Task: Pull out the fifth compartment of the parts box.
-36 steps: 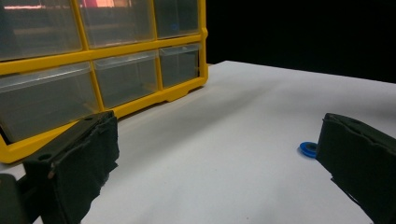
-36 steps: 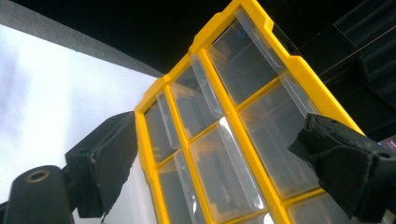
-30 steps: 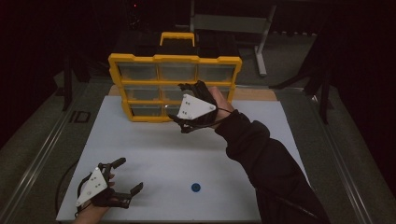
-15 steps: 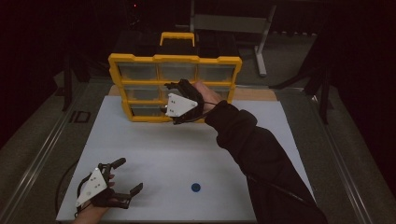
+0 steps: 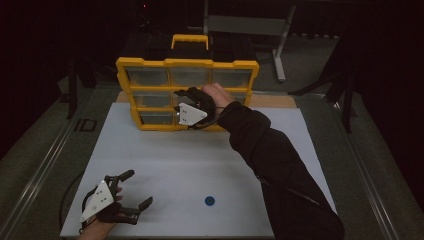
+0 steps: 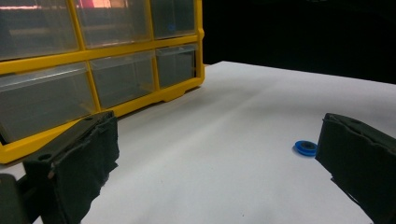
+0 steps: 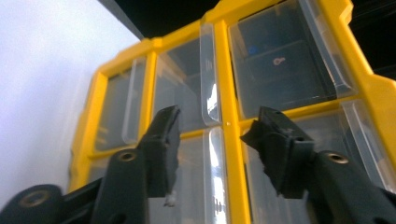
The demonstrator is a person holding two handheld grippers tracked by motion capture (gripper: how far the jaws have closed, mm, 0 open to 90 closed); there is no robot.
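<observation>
Right gripper (image 5: 186, 101) was up against yellow drawer box (image 5: 150, 64) at far edge of white table (image 5: 200, 150), jaws apart, nothing held. Left gripper (image 5: 134, 189) near left, jaws wide, empty. Blue disc (image 5: 210, 201) near middle.

A yellow drawer organizer (image 5: 150, 65) with a top carry handle stood upright at the far edge of the white tabletop (image 5: 165, 155), its face a three-by-three grid of clear plastic drawers (image 7: 280, 56) in a yellow frame. All visible drawers sat closed, their contents indistinct. A small blue disc (image 5: 210, 201) lay flat on the near part of the tabletop, well apart from the organizer.
</observation>
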